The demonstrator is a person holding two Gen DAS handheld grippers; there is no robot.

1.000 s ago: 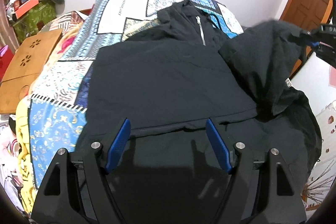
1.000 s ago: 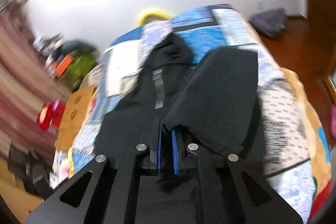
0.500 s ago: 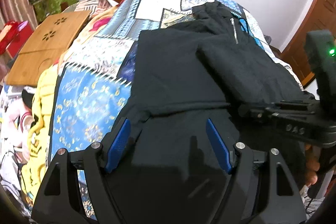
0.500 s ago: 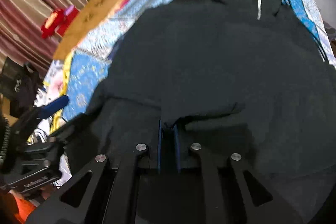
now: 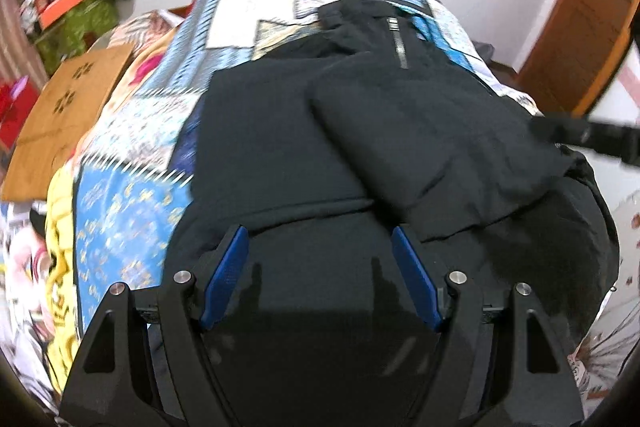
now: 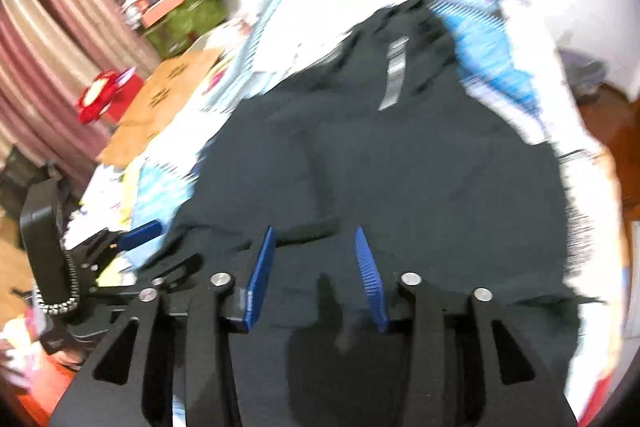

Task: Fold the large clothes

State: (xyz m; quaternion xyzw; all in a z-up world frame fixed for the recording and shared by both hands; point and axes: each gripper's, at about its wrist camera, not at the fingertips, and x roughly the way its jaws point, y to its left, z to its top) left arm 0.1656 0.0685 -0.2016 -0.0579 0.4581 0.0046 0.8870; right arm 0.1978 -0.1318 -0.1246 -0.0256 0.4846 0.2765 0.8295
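Observation:
A large black zip-up jacket [image 5: 280, 147] lies flat on the patterned bedspread [image 5: 132, 203], collar and zipper [image 5: 398, 45] at the far end. Its right sleeve [image 5: 432, 147] is folded across the body. My left gripper [image 5: 320, 239] is open and empty over the jacket's near hem. My right gripper [image 6: 316, 239] is open and empty above the hem too; the jacket [image 6: 420, 167] fills its blurred view. The right gripper's body shows in the left wrist view [image 5: 592, 137], and the left gripper in the right wrist view [image 6: 136, 235].
A wooden lap table [image 5: 68, 107] lies left of the bed. A green cloth-covered stand with boxes [image 5: 76, 19] stands at the far left. A wooden door [image 5: 580, 27] is at the right. Striped curtains [image 6: 52, 47] hang on the left.
My right gripper let go of the sleeve, which now lies folded across the jacket, and its jaws opened as it pulled back. My left gripper stayed open over the hem.

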